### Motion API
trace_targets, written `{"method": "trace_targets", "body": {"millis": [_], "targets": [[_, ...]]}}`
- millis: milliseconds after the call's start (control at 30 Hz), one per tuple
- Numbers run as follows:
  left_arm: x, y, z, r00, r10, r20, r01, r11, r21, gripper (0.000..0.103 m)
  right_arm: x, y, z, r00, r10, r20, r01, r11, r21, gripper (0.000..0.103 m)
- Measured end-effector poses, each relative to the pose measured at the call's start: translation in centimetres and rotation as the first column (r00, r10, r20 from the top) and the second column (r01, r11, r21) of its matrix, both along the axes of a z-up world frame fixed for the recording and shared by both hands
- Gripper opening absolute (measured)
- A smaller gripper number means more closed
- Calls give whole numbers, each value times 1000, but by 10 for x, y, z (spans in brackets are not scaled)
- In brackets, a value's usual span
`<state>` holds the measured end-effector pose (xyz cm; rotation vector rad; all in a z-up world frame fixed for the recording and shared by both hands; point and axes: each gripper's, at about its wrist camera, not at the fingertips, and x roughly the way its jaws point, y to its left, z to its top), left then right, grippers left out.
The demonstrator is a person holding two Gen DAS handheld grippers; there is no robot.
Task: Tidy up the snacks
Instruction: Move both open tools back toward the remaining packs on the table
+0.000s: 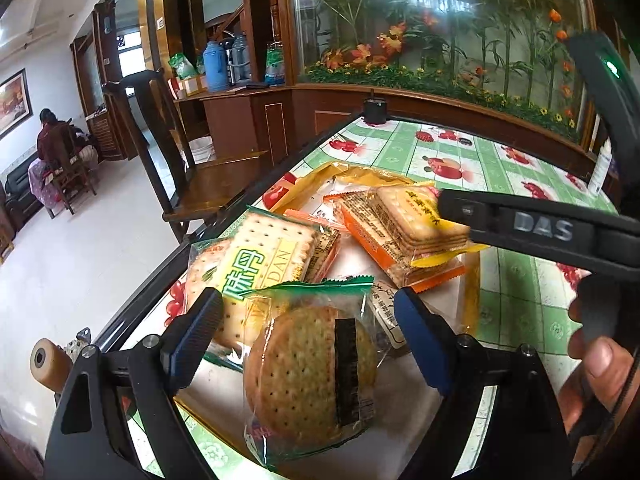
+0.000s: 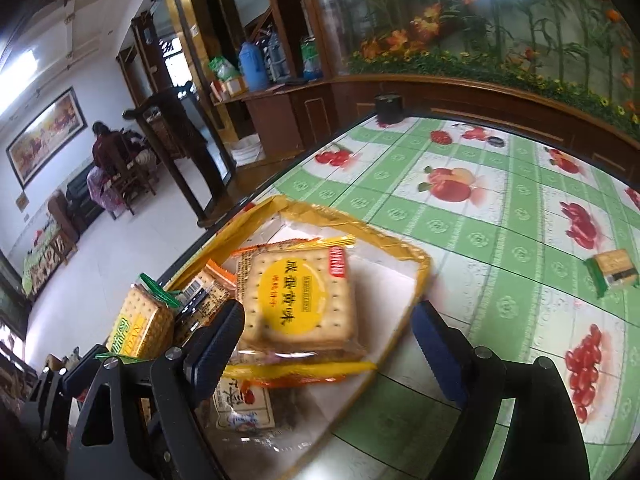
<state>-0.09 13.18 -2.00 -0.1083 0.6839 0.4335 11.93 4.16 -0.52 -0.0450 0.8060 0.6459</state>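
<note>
A yellow-rimmed tray (image 1: 472,300) near the table's left edge holds several cracker packs. My left gripper (image 1: 308,312) is open, its jaws on either side of a round cracker pack with a green top seal (image 1: 308,372), apart from it. A green-label square pack (image 1: 260,264) lies behind it. My right gripper (image 2: 328,328) is open over the tray (image 2: 416,276), its jaws either side of a square yellow-label cracker pack (image 2: 300,304) with orange edges. That pack (image 1: 416,224) and a right finger (image 1: 536,228) show in the left wrist view.
The table carries a green checked fruit-print cloth (image 2: 480,216). A small green cracker pack (image 2: 612,270) lies alone at the right. A black round object (image 1: 375,110) stands at the far corner. A wooden chair (image 1: 192,176) stands beside the table's left edge.
</note>
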Motion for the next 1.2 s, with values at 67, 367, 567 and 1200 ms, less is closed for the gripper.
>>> {"method": "trace_targets", "body": {"millis": [67, 367, 567, 1200], "targets": [[-2, -1, 4, 1000, -3, 15, 3, 1000, -4, 88, -2, -10, 3, 1000, -21, 8, 21, 1000, 6, 94], [4, -36, 34, 990, -96, 103, 96, 995, 8, 88, -18, -97, 9, 983, -182, 8, 182, 983, 29, 100], [30, -80, 39, 974, -207, 96, 207, 978, 9, 88, -29, -184, 5, 936, -351, -10, 351, 936, 16, 101], [61, -151, 45, 928, -364, 83, 364, 931, 10, 88, -71, -349, -17, 743, -667, -52, 667, 745, -23, 103]]}}
